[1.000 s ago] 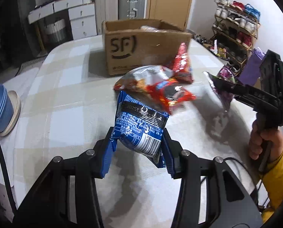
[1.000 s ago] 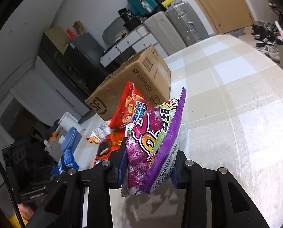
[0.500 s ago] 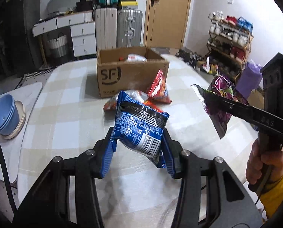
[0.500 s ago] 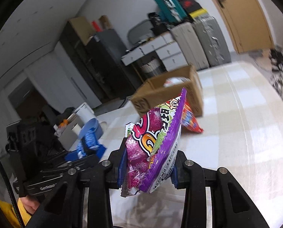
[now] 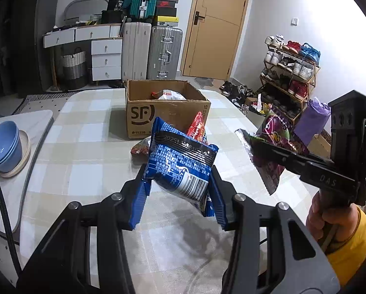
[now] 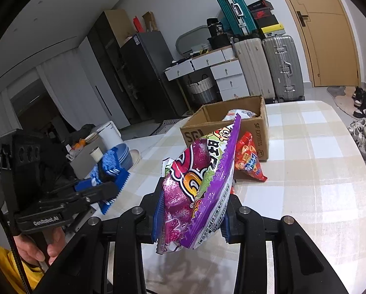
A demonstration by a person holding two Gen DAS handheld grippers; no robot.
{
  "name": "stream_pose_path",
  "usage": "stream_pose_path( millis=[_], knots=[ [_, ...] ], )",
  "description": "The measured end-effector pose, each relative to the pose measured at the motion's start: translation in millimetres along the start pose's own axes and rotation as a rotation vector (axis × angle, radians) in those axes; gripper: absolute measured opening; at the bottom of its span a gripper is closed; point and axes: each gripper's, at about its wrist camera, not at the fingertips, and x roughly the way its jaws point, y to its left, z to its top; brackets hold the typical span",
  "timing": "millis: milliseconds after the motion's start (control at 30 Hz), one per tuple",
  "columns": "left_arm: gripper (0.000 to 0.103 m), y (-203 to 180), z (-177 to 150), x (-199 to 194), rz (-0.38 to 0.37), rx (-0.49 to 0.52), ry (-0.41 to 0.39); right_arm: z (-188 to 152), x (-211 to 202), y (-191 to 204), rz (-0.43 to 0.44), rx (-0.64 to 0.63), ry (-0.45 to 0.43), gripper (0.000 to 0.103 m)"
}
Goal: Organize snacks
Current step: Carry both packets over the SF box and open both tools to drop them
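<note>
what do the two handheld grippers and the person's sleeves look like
Both the left gripper and right gripper are matte black linkage frames with silver pivot bolts and ribbed blue finger pads. White lettering marks their sides. A thin black cable trails off. The sleeve is mustard yellow.

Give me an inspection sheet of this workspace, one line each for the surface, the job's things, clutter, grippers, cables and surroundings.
Surface: table with a checked cloth.
Job's things: open cardboard box holding at least one packet; red snack bag leaning against the box front; another packet lying beside it.
Clutter: blue bowls stacked on a plate at the left.
Grippers: left gripper shut on a blue snack bag, off the table; right gripper shut on a purple snack bag, also lifted.
Cables: black cable along the left edge of the left wrist view.
Surroundings: suitcases, white drawers, door, shoe rack.
</note>
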Motion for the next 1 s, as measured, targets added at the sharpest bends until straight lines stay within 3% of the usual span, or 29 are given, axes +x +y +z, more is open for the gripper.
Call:
stream_pose_path(
  millis=[267, 600, 833, 1000],
  knots=[
    [0.043, 10, 21, 22, -0.011, 0.012, 0.007, 24, 12, 3, 0.008, -0.036, 0.01, 0.037],
    [0.043, 34, 92, 64, 0.004, -0.01, -0.028, 90, 43, -12, 0.013, -0.063, -0.008, 0.037],
    [0.043, 45, 149, 94, 0.032, 0.012, -0.071, 143, 79, -24, -0.041, -0.099, 0.009, 0.037],
    [0.043, 47, 188, 136, 0.024, 0.037, -0.028, 182, 119, -35, -0.132, -0.129, 0.053, 0.037]
  ],
)
